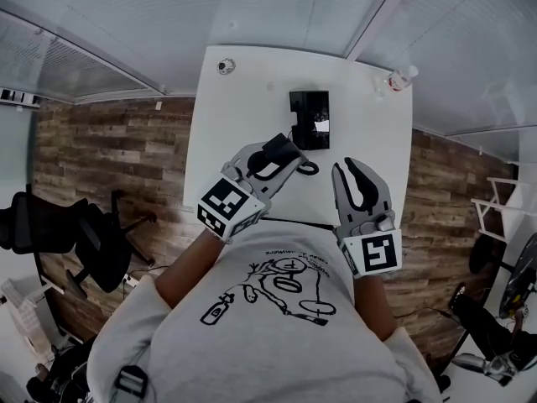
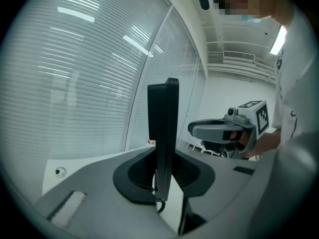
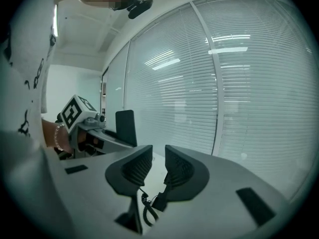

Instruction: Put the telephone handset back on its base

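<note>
Holding the telephone handset (image 2: 163, 128) upright, the left gripper (image 2: 162, 176) has its two jaws clamped on the black body from either side, and I see no gap at the pads. In the head view this gripper sits over the near part of the white table (image 1: 239, 107), angled toward the far right, with the handset's end projecting beyond the jaw tips. The base (image 1: 310, 117) stands on the table further out, just beyond the handset and apart from it; the handset is off the base. A coiled cord (image 1: 309, 168) lies on the table between the two grippers. The right gripper (image 3: 158, 156) is to the right of the left one, near the table's near edge, pointing away from the person. Its jaws stand a narrow gap apart and I find nothing gripped between them. In the right gripper view the cord shows low down through that gap. A small bottle (image 1: 401, 78) lies at the far right corner of the table, well apart from the work.
</note>
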{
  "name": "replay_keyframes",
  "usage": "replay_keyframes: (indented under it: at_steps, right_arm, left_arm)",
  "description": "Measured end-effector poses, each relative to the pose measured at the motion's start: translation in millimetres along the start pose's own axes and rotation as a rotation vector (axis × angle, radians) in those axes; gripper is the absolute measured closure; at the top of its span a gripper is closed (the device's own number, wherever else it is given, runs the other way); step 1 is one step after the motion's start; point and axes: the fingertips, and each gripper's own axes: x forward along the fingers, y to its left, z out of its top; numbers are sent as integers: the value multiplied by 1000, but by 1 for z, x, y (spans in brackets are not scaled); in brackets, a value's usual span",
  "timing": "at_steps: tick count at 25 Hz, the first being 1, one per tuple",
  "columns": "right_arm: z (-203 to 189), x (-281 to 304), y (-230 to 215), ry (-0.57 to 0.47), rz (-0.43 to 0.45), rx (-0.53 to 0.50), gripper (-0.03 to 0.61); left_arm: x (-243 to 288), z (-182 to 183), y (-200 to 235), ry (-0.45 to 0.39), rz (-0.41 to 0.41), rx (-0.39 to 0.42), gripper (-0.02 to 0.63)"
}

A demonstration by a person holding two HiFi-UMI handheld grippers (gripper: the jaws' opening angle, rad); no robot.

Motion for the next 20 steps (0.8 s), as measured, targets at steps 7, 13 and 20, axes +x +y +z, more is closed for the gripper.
replay_keyframes:
  at_steps: [7, 13, 20]
  right_arm:
    - [-22, 12, 29, 85, 107, -33, 443]
    - [-34, 23, 49, 92, 182, -44, 380]
    - [-56, 27, 58, 129, 245, -77, 328]
  left_arm:
    - [7, -8, -3, 17, -20, -17, 540]
    - [12, -9, -10, 24, -30, -19, 540]
    - [13, -9, -10, 29, -30, -39, 540]
